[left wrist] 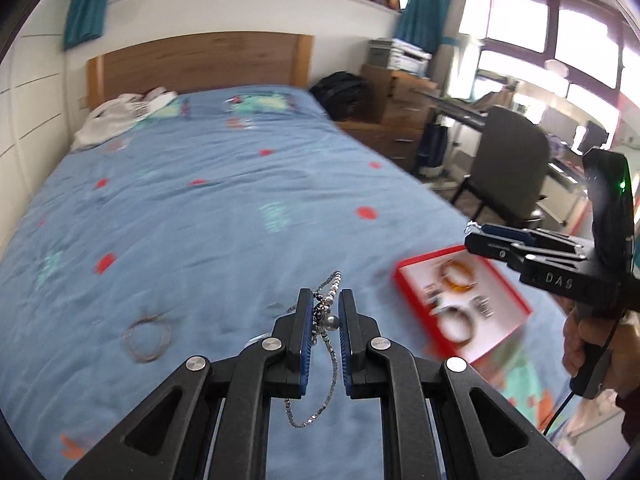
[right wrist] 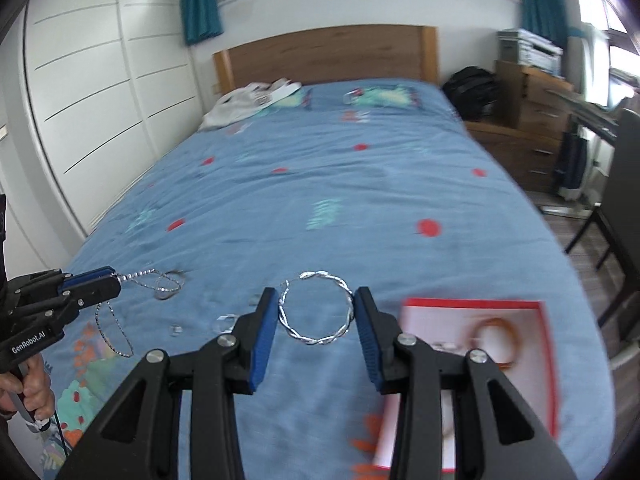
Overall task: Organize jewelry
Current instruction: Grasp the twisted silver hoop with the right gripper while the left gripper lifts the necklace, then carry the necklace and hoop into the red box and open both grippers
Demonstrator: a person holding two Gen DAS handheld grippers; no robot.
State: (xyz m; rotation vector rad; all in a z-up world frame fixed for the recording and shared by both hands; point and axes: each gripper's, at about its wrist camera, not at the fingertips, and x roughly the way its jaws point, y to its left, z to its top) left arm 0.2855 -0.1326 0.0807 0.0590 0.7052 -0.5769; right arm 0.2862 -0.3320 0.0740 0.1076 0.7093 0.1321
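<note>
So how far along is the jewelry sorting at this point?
Partly done. The red tray already holds an orange bangle and a few smaller pieces, blurred here. In hand: the left gripper is shut on a beaded necklace, and the right gripper holds a twisted silver bangle across its fingers. Left on the bedspread: a thin wire loop and some small rings.

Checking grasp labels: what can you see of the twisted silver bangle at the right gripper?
The twisted silver bangle is a thin ring of braided, shiny metal strands, closed and round as far as visible. It sits between the blue pads of the right gripper, each pad touching one side, apparently lifted over the blue bedspread. The red tray lies to its right, apart from it.
</note>
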